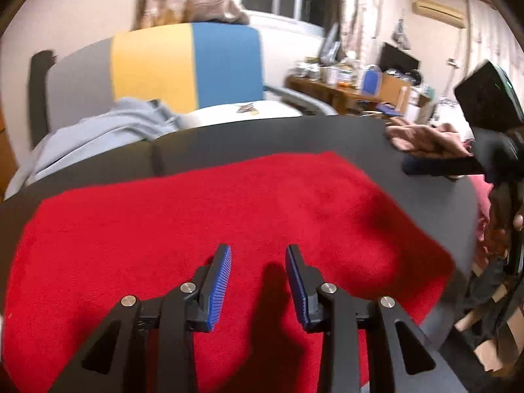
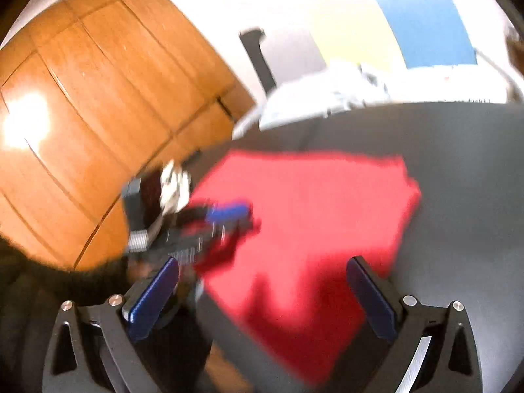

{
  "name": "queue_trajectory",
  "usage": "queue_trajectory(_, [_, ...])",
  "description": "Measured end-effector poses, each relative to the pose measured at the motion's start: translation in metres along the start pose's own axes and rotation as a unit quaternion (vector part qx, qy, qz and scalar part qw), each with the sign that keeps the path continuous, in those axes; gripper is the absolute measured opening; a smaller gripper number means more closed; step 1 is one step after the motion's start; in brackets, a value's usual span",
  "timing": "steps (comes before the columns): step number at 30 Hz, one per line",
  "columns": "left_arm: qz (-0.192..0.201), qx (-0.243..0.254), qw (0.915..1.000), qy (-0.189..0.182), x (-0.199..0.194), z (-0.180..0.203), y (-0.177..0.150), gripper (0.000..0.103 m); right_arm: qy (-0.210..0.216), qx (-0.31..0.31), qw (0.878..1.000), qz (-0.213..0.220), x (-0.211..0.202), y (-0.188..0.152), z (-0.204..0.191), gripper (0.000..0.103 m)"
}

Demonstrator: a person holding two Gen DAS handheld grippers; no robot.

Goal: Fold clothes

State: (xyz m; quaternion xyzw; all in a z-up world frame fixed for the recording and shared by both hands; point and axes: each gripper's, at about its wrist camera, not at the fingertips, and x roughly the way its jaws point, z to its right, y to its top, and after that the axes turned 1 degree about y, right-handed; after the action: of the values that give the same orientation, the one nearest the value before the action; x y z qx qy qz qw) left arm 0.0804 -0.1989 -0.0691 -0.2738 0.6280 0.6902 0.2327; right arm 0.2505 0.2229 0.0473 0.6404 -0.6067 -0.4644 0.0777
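A red cloth lies folded flat on a dark grey table. My left gripper hovers just above the cloth's near part, open and empty. My right gripper is open wide and empty above the cloth's near edge. The right gripper also shows in the left wrist view at the table's right side. The left gripper shows blurred in the right wrist view at the cloth's left edge.
A light blue garment lies heaped behind the table on a white surface. A grey, yellow and blue panel stands behind it. A cluttered wooden desk is at the right. Wooden cabinets stand to the left.
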Motion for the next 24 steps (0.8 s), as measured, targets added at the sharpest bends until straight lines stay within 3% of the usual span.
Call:
queue_trajectory(2, [-0.017,-0.033,0.999,0.025,0.003,-0.016,-0.011,0.035,-0.005,0.017,0.999,0.035,0.023,0.01,-0.004,0.103])
queue_trajectory(4, [-0.022,-0.081,0.9964,0.01,0.006,-0.03,-0.028,0.035,-0.026,0.062,0.996,0.051,0.054,0.017,0.006,0.103])
queue_trajectory(7, [-0.008,-0.102,0.9948,0.004,-0.001,-0.027,-0.04,0.035,-0.131,0.11,0.985,0.031,0.09,0.008,0.029,0.103])
queue_trajectory(10, [0.003,-0.107,0.9943,0.008,-0.001,-0.02,-0.045,0.035,-0.139,0.052,0.988,0.051,0.09,-0.01,0.033,0.103])
queue_trajectory(13, [0.001,-0.117,0.9931,-0.006,-0.003,-0.026,-0.043,0.036,-0.165,0.027,0.985,0.033,0.101,-0.006,0.029,0.103])
queue_trajectory(17, [-0.016,-0.126,0.9907,-0.051,-0.012,-0.051,-0.037,0.036,-0.153,0.032,0.987,0.034,0.097,-0.002,0.038,0.103])
queue_trajectory(22, [0.024,-0.137,0.9902,-0.011,-0.039,-0.116,-0.018,0.048,-0.101,0.072,0.99,0.066,0.079,-0.007,0.056,0.103])
queue_trajectory(24, [0.016,-0.15,0.9885,0.014,-0.037,-0.143,-0.014,0.049,-0.094,0.078,0.99,0.071,0.077,-0.009,0.055,0.103])
